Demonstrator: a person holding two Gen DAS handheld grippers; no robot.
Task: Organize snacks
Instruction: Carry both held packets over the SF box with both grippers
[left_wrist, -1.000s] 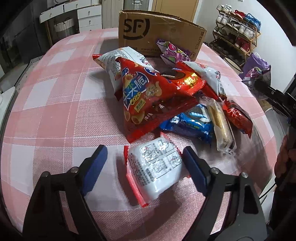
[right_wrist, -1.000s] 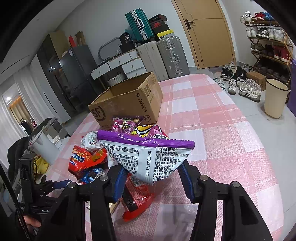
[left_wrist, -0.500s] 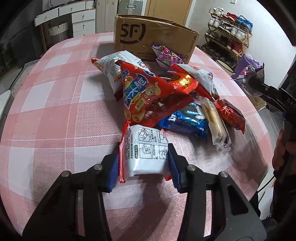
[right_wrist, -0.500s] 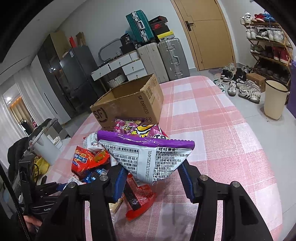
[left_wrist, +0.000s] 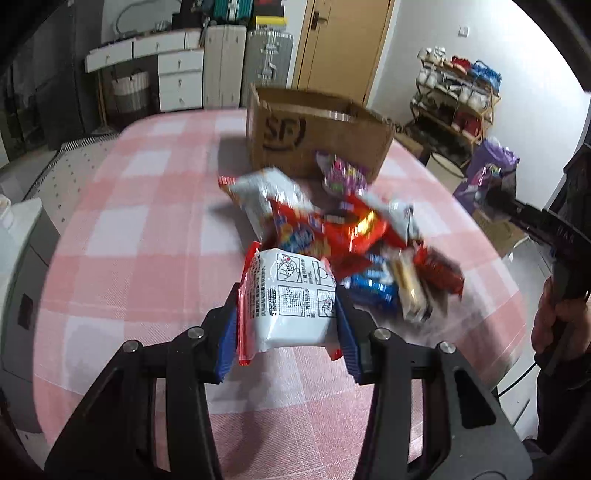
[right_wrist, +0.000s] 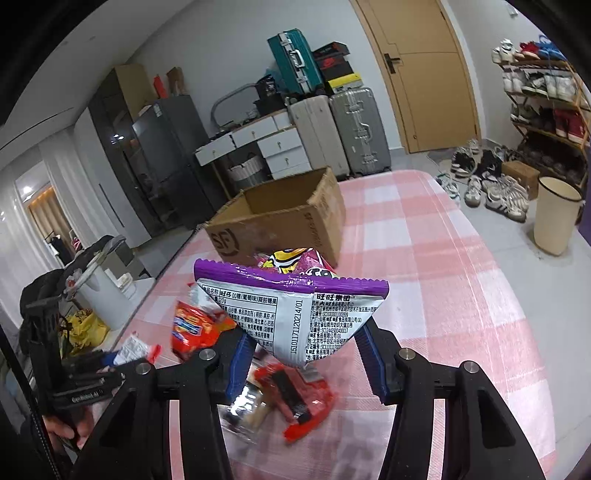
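wrist views angled down, sharing cardboard box (left_wrist: 317, 136)

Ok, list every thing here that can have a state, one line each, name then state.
Left gripper: shut on the white snack packet with red edges, lifted off the table.
Right gripper: shut on the purple-topped silver candy bag, held in the air.
Brown cardboard box: open on top, upright on the pink checked tablecloth.
Wooden door: closed.

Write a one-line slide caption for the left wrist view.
Left tongs shut on a white snack packet, raised before the snack pile and cardboard box.
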